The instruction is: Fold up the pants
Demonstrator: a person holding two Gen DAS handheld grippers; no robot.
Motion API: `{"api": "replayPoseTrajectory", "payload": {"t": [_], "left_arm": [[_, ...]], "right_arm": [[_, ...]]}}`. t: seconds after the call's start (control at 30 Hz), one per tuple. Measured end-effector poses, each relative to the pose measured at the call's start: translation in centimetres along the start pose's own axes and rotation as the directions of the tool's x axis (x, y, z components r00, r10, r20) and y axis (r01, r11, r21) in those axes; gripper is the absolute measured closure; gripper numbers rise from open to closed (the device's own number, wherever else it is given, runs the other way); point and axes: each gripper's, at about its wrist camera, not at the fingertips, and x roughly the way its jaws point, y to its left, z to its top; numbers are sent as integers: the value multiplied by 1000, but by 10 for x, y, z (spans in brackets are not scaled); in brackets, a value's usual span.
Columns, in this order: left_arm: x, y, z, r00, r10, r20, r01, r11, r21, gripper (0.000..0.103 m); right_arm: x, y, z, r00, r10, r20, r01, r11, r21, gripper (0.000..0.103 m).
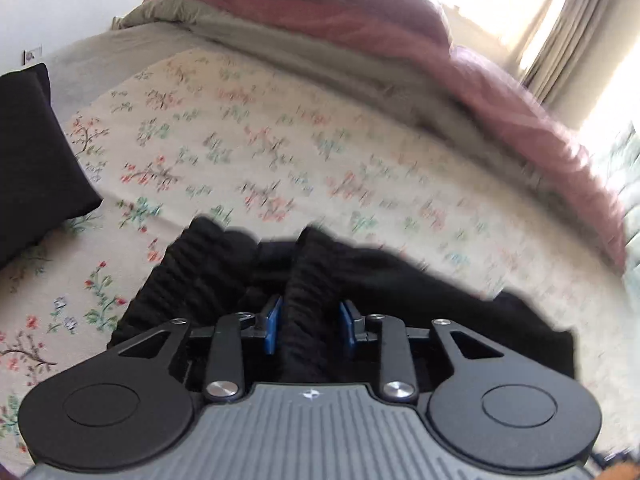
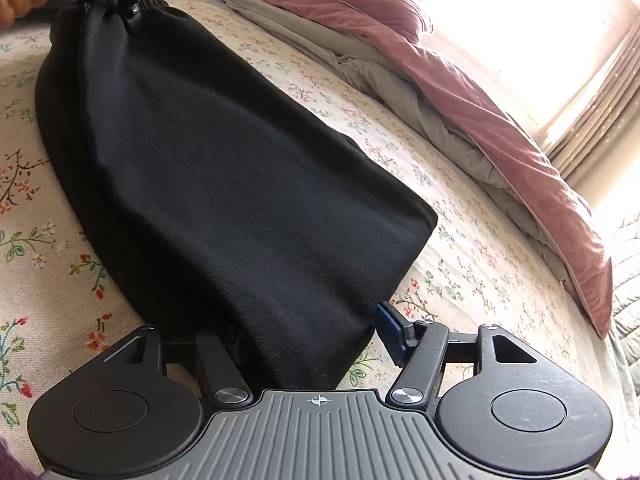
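Strong daylight pours through the curtained window (image 2: pixel 568 60), blowing it out to white glare. The left wrist view is motion-blurred, especially nearest that window (image 1: pixel 560 32). Both views bend at their edges.

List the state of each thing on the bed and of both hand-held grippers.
Black pants: stretched between both grippers, partly resting on the bed.
Left hand-held gripper: shut on the ribbed waistband.
Right hand-held gripper: holding the other end; closure unclear.
Pink duvet: bunched along the far side.
Floral sheet: spread flat.

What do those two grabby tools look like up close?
Both tools, left and right, match: black metal link arms with silver screws, round black discs on each side, a ribbed grey base bearing a small white mark, and blue fingertip pads.
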Motion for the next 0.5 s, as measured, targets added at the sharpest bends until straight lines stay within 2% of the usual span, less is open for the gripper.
{"api": "replayPoseTrajectory", "payload": {"t": [0.07, 0.1, 0.13, 0.2, 0.27, 0.3, 0.37, 0.43, 0.5], "left_arm": [[-19, -3, 4, 993, -67, 96, 65, 997, 29, 32], [-26, -4, 5, 990, -51, 133, 45, 998, 47, 15], [-27, -4, 6, 990, -19, 138, 11, 998, 57, 12], [-15, 2, 8, 999, 21, 37, -22, 999, 41, 13], [0, 20, 7, 997, 51, -60, -54, 997, -51, 21], [3, 28, 6, 996, 38, -81, -46, 994, -95, 26], [-3, 37, 7, 997, -8, -74, -2, 990, -140, 35], [-11, 39, 8, 997, -44, -65, 34, 989, -142, 67], [-15, 38, 6, 996, -50, -69, 41, 991, -130, 83]], "right_arm": [[0, 1, 0, 1000, -6, 1, 6, 1000, -5, 40], [1, 0, -1, 1000, -7, 0, 7, 1000, -6, 39], [1, 0, -1, 1000, -9, 0, 9, 1000, -6, 38], [2, -1, -1, 1000, -11, -1, 11, 1000, -6, 37], [3, -1, 0, 1000, -12, -2, 12, 1000, -9, 37], [3, -1, 0, 1000, -12, -3, 12, 1000, -7, 37], [4, -6, 1, 1000, 6, -13, -5, 999, 33, 37], [10, -25, 2, 995, 87, -48, -77, 979, 189, 37], [20, -54, -4, 975, 208, -77, -162, 906, 392, 37]]}}
